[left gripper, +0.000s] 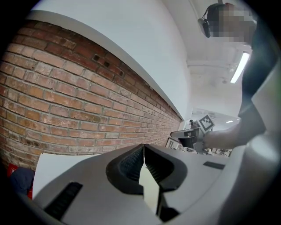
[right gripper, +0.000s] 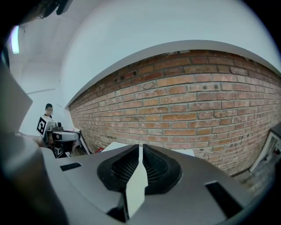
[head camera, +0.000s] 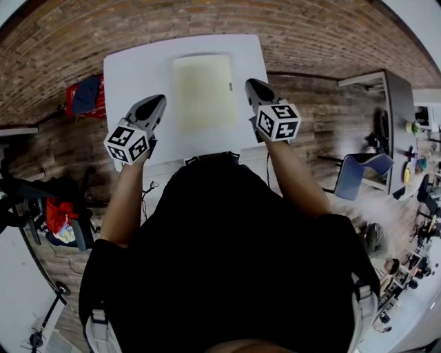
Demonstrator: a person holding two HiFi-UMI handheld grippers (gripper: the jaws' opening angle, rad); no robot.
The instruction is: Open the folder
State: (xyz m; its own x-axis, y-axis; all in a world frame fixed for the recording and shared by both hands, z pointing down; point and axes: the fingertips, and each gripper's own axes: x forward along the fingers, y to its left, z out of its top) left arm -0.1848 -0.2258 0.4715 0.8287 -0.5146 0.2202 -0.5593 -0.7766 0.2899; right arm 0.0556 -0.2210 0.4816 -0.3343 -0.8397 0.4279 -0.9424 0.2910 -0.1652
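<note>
The folder (head camera: 204,93) is seen lying flat and closed on the white surface (head camera: 138,69). It is cream-coloured and sits near the middle, with its long sides running away from the person.

The left tongs (head camera: 157,103) are held over the surface just beside the folder's left edge. No contact with it is seen. In the left gripper view the two dark ribbed pads (left gripper: 131,162) are shut tip to tip, and nothing is caught between them. Only a white sliver shows through the slit nearer the camera.

The right tongs (head camera: 253,86) are held just beside the folder's right edge, likewise apart from it. In the right gripper view these tongs are also closed together at the tips and carry nothing.

So the folder is flanked, one pair of tongs on each side, both pointing away from the person toward the brick wall (head camera: 207,17). That wall fills the background of both gripper views. The marker cubes (head camera: 129,143) are seen at the rear of each gripper, above the bare forearms.

A black top (head camera: 227,241) fills the lower half of the head view. A red thing (head camera: 77,103) lies on the floor by the surface's left corner, and a blue chair (head camera: 362,172) stands well off to the right.
</note>
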